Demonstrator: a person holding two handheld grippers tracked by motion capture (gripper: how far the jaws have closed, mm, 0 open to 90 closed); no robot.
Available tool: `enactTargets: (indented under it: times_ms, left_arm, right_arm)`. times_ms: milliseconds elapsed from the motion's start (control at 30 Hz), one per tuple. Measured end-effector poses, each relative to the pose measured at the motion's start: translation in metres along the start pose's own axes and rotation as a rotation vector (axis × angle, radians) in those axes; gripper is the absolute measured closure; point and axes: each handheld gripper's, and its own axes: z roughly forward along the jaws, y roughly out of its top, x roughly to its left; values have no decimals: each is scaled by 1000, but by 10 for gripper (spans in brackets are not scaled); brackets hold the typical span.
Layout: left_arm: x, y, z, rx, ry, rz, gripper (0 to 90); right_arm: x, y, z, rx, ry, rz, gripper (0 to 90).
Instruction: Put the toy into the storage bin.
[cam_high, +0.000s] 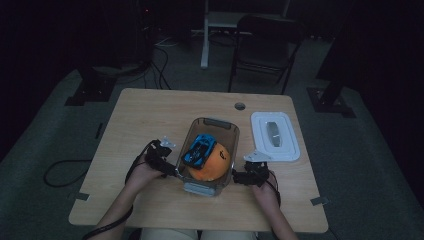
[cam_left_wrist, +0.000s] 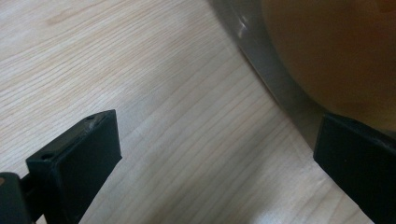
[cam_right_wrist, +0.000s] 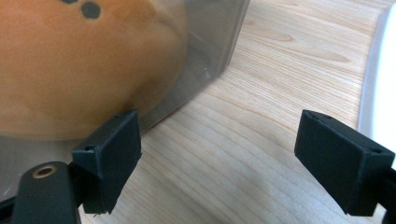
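A clear plastic bin (cam_high: 229, 131) stands in the middle of the wooden table (cam_high: 150, 115). Inside it lies an orange ball-like toy (cam_high: 214, 167) with a blue toy car (cam_high: 199, 150) resting on top. My left gripper (cam_high: 171, 170) is open beside the bin's left wall near its front corner. In the left gripper view the open left gripper (cam_left_wrist: 215, 163) spans bare table, its right jaw close against the bin wall (cam_left_wrist: 273, 84), with the orange toy (cam_left_wrist: 336, 56) behind it. My right gripper (cam_high: 238, 176) is open by the bin's right front corner. The right gripper (cam_right_wrist: 226, 158) shows bin wall (cam_right_wrist: 212, 46) and orange toy (cam_right_wrist: 70, 70) at its left.
A white lid (cam_high: 275, 136) lies flat on the table right of the bin, and its edge (cam_right_wrist: 380, 84) shows beside my right jaw. A round cable hole (cam_high: 240, 106) sits near the table's far edge. A folding chair (cam_high: 265, 45) stands beyond the table.
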Motion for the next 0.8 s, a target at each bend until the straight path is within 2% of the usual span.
enactTargets:
  times_ms: [100,200,367,467,533,633,700,733,800]
  left_arm:
    - [-4,-1,-2,-3,13,2,14]
    - [-10,-1,-2,0,1,2,14]
    - [-22,-1,-1,-8,-25,39,13]
    - [-24,-3,1,-27,-44,51,13]
    - [-24,-5,1,-58,-37,56,13]
    - [-21,-9,0,-112,-50,51,13]
    - [-20,-10,-1,-141,-53,49,13]
    - [-19,-10,-1,-143,-53,50,13]
    - [-19,-10,-1,-160,-52,58,13]
  right_arm:
    - [-2,0,1,1,4,1,144]
    - [-6,0,1,5,14,5,154]
    - [-10,-3,1,7,-14,2,156]
    - [-15,-4,-1,10,-11,4,150]
    - [-19,-4,-3,4,2,13,141]
    - [-28,-3,-11,-25,-35,30,133]
    - [-37,-1,-17,-25,-76,50,133]
    - [-44,-1,-20,-28,-89,82,132]
    - [-51,1,-24,8,-154,120,117]
